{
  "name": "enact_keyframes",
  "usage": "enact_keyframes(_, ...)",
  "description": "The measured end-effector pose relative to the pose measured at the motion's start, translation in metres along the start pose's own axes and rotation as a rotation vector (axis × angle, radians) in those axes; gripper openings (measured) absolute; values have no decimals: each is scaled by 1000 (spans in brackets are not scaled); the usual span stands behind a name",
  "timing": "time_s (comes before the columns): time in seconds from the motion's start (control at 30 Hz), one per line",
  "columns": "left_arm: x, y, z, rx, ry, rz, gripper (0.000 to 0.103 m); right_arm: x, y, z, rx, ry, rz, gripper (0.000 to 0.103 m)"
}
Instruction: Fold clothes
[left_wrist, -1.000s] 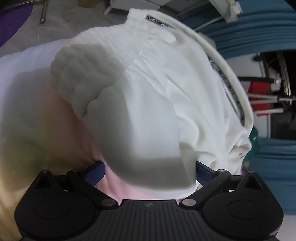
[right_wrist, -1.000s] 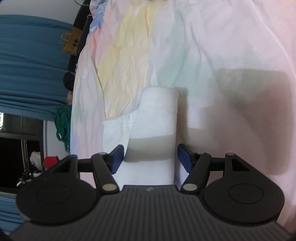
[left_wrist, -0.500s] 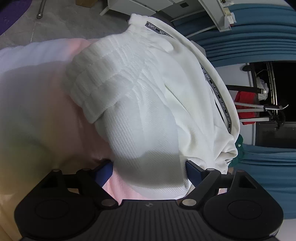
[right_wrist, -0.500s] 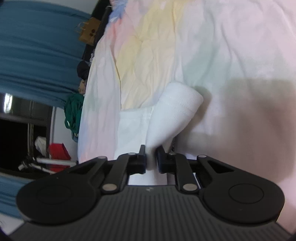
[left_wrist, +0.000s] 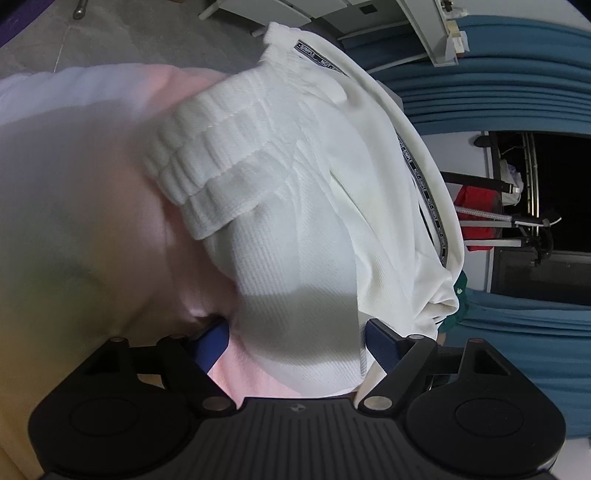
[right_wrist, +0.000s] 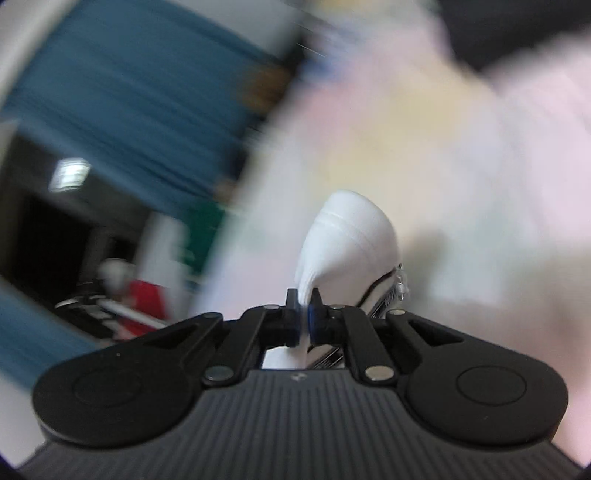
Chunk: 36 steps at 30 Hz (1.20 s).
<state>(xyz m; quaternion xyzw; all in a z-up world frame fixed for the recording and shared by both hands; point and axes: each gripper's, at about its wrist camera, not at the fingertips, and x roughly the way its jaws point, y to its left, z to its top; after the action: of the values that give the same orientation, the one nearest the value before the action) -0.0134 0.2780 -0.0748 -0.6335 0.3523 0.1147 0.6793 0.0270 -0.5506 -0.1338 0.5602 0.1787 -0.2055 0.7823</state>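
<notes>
Right hand-held gripper (right_wrist: 303, 320): jaws pinched together on a white ribbed cuff (right_wrist: 347, 236), fabric bunched up above the fingertips. View heavily motion-blurred; pastel sheet (right_wrist: 480, 184) behind, blue curtain (right_wrist: 140, 92) off to the left.

Left hand-held gripper (left_wrist: 295, 339): jaws spread wide, straddling a sleeve of the white garment (left_wrist: 295, 221), not clamping it. Garment lies on the pastel sheet (left_wrist: 74, 166), ribbed cuff (left_wrist: 214, 158) folded over, black lettered tape (left_wrist: 424, 181) along its edge. Beyond: grey floor (left_wrist: 147, 33), blue curtain (left_wrist: 517, 81).
</notes>
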Motion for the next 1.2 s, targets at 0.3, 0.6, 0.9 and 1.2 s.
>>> enact_keyframes(0.3, -4, -1, -2, 11, -6, 11, 81, 5, -35, -8, 209, 102, -155, 12)
enact_keyframes(0.6, -5, 8, 7, -20, -1, -10, 27, 17, -21, -12, 162, 88, -150, 12)
enact_keyframes(0.9, -60, -43, 44, 222, -62, -80, 13, 21, -11, 23, 126, -3, -21, 6)
enact_keyframes(1.2, -71, 4, 53, 293, 0, 83, 15, -11, -37, 25, 135, -28, -226, 6)
